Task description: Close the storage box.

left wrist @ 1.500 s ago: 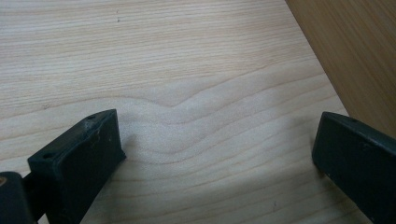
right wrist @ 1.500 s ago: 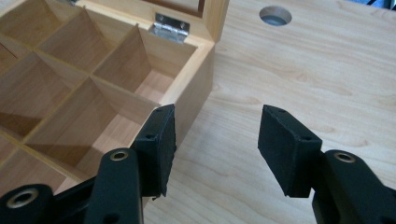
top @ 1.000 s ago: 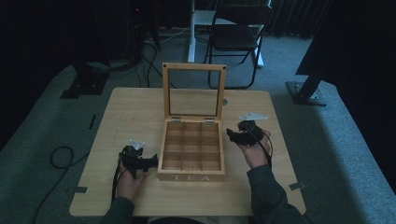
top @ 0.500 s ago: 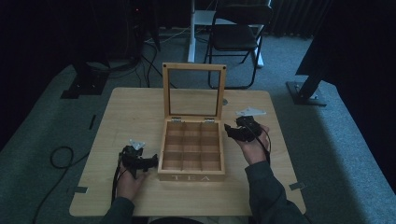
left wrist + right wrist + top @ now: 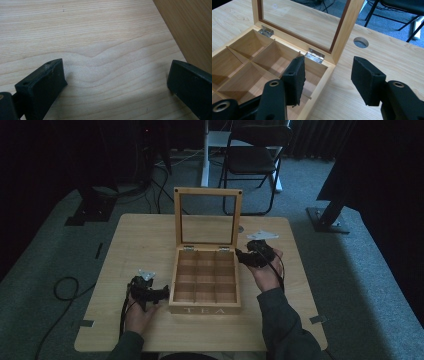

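Tea box (image 5: 274,62) near compartments cut off at frame edge, contents perhaps shadowed.

Dim room, grey-green carpet (image 5: 60,260). Light wooden table (image 5: 145,235) with a round cable hole (image 5: 241,228) beyond the right claw. Black folding chair (image 5: 255,160) and white post (image 5: 205,150) farther off. Black cable (image 5: 60,290) loops on the carpet, left of the left claw.
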`<action>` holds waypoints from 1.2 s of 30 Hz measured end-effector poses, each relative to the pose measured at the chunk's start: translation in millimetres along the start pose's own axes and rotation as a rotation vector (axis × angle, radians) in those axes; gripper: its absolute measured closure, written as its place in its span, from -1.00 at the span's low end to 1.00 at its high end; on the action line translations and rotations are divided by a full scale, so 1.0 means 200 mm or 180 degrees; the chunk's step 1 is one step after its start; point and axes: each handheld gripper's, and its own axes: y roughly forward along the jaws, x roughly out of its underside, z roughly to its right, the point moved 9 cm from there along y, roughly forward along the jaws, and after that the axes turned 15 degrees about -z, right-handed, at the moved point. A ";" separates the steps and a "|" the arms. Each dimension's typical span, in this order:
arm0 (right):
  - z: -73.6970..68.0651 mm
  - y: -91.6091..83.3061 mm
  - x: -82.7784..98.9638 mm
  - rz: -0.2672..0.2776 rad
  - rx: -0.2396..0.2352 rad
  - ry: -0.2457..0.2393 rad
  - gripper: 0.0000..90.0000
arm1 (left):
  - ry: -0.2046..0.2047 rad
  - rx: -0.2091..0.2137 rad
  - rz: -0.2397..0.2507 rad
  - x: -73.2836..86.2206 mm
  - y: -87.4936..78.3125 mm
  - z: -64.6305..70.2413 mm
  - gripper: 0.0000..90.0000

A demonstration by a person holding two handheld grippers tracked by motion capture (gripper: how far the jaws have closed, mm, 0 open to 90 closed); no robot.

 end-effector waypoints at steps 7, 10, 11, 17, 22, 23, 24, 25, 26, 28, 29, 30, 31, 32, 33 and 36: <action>0.00 0.02 -0.02 0.0015 -0.0022 0.0015 0.00 | -0.0001 0.0000 0.0000 0.00 0.00 0.00 -0.96; 0.03 0.03 -0.04 0.0042 -0.0005 0.0048 0.01 | -0.0002 0.0001 0.0004 0.00 0.00 0.00 -0.96; 0.03 0.03 -0.04 0.0049 0.0005 0.0054 0.00 | -0.0001 0.0001 0.0003 0.00 0.00 0.00 -0.96; 0.07 0.04 -0.08 0.0067 0.0026 0.0069 0.02 | -0.0001 -0.0002 0.0004 0.00 0.00 0.00 -0.96; 0.07 0.05 -0.11 0.0077 -0.0050 0.0077 0.06 | -0.0002 -0.0002 0.0004 0.00 0.00 0.00 -0.96; 0.07 0.05 -0.12 0.0086 -0.0051 0.0066 0.07 | -0.0001 -0.0001 0.0003 0.00 0.00 0.00 -0.96; 0.07 0.06 -0.13 0.0096 -0.0045 0.0049 0.08 | -0.0001 -0.0001 0.0004 0.00 0.00 0.00 -0.96; 0.07 0.06 -0.14 0.0113 -0.0035 0.0034 0.08 | -0.0002 -0.0002 0.0004 0.00 0.00 0.00 -0.96; 0.08 0.07 -0.14 0.0107 -0.0012 0.0020 0.09 | -0.0001 -0.0001 0.0003 0.00 0.00 0.00 -0.96; 0.08 0.09 -0.15 0.0101 0.0012 0.0004 0.10 | 0.0001 -0.0001 0.0002 0.00 0.00 0.00 -0.96; 0.09 0.10 -0.16 0.0100 0.0020 -0.0007 0.11 | 0.0004 -0.0001 -0.0001 0.00 0.00 0.00 -0.96; 0.09 0.11 -0.16 0.0090 0.0031 -0.0013 0.11 | 0.0001 -0.0002 -0.0001 0.00 0.00 0.00 -0.97; 0.10 0.11 -0.17 0.0087 0.0039 -0.0022 0.11 | -0.0001 -0.0001 -0.0001 0.00 0.00 0.00 -0.97; 0.10 0.12 -0.17 0.0088 0.0042 -0.0026 0.11 | -0.0002 0.0000 -0.0001 0.00 0.00 0.00 -0.96; 0.10 0.12 -0.17 0.0088 0.0042 -0.0026 0.11 | -0.0002 0.0000 -0.0001 0.00 0.00 0.00 -0.96; 0.11 0.12 -0.18 0.0086 0.0074 -0.0059 0.13 | -0.0002 0.0001 -0.0001 0.00 0.00 0.00 -0.96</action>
